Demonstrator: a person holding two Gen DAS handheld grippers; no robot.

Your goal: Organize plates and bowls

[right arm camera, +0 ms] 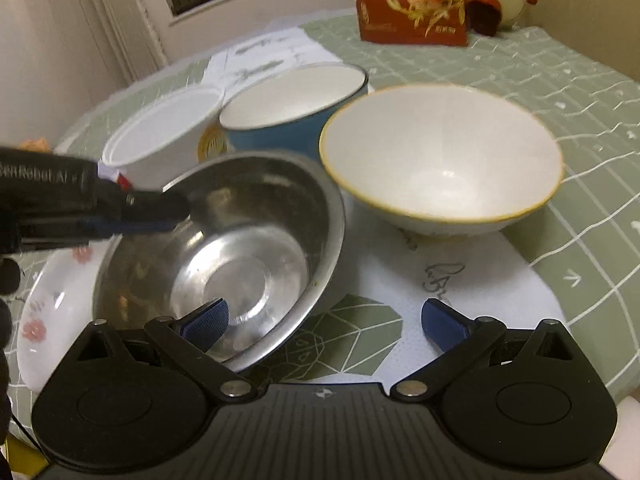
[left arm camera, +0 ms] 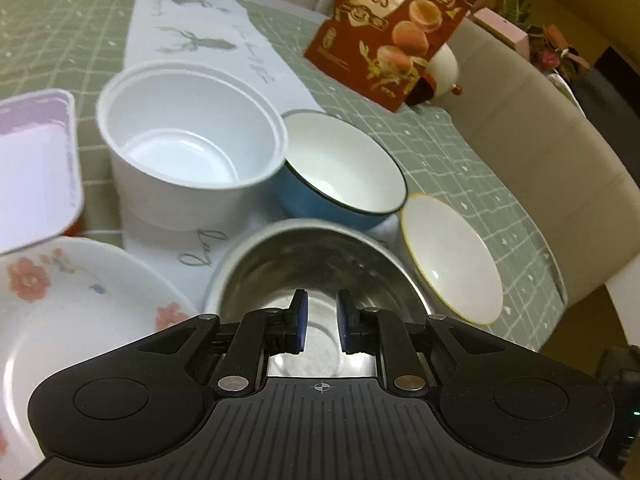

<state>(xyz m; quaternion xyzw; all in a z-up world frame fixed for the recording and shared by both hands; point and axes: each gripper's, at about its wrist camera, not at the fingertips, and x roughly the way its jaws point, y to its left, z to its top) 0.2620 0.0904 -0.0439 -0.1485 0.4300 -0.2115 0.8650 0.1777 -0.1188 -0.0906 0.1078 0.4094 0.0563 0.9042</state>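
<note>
left hand-held gripper [left arm camera: 322,322] clamping tilted steel bowl [right arm camera: 224,248] rim, right hand-held gripper [right arm camera: 326,320] spread

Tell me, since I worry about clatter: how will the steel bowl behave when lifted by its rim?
The steel bowl looks thin and rigid, so probably light. Its polished wall may slip against the left tool, which pinches one rim. It already sits tilted, so it would likely swing.

Tilted steel bowl [right arm camera: 240,248] rests partly on floral plate [left arm camera: 72,312], beside gold-rimmed bowl [right arm camera: 440,160].
</note>
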